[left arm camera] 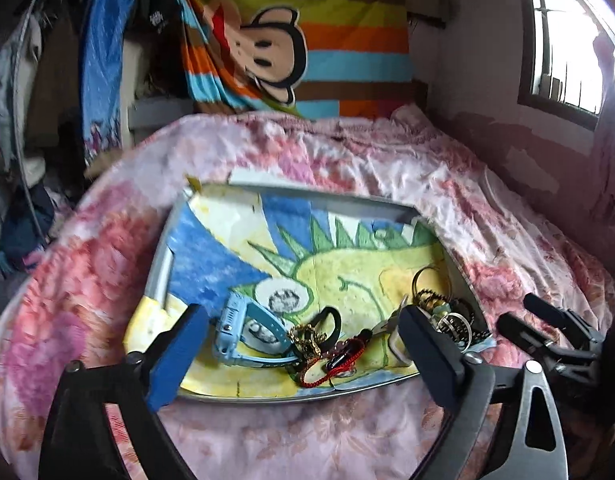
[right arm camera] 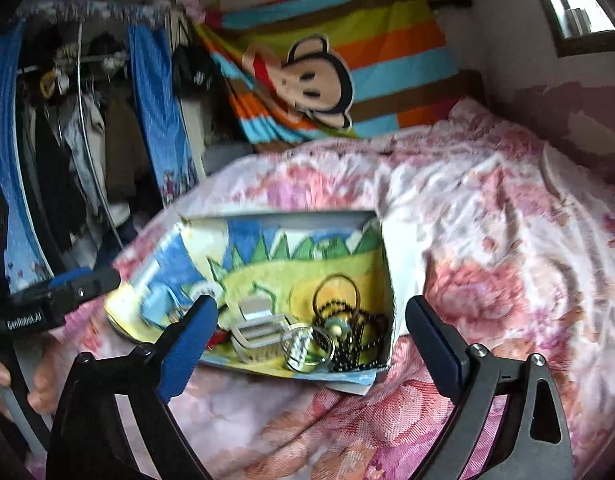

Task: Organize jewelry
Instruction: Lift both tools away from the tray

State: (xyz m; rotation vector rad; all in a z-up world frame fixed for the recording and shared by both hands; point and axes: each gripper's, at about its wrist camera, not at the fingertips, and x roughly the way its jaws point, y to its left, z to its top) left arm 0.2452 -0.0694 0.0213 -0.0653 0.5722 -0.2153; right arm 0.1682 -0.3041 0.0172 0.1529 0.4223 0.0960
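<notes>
A shallow grey tray [left arm camera: 163, 268] lies on a bed covered by a pink floral quilt [left arm camera: 347, 168], and a child's crayon drawing [left arm camera: 307, 264] of a green and yellow spiky creature on blue lines its floor. The jewelry sits bunched along the tray's near edge. In the left wrist view a light blue watch [left arm camera: 243, 332] lies at about 7 o'clock in the tray, with a gold chain [left arm camera: 307, 338] and a black band [left arm camera: 331, 320] just beside it, and a red cord [left arm camera: 339, 364] touching them at 6 o'clock. At about 4 o'clock a tangle of rings and black beads [left arm camera: 447, 316] crowds the tray's corner. The left tool [left arm camera: 303, 350] hovers over the near edge with its two fingers spread wide, grasping nothing. In the right wrist view the right tool [right arm camera: 311, 340] is likewise released, fingers wide apart, poised above the same corner, where a silver metal clasp piece [right arm camera: 259, 328] lies next to a clear ring [right arm camera: 307, 346], a black bead string [right arm camera: 355, 340] and a thin dark hoop [right arm camera: 335, 292]. Both views are slightly blurred. At 12 o'clock a striped blanket with a cartoon monkey face [left arm camera: 267, 52] hangs behind the bed, and a window [left arm camera: 563, 36] shows at 2 o'clock
</notes>
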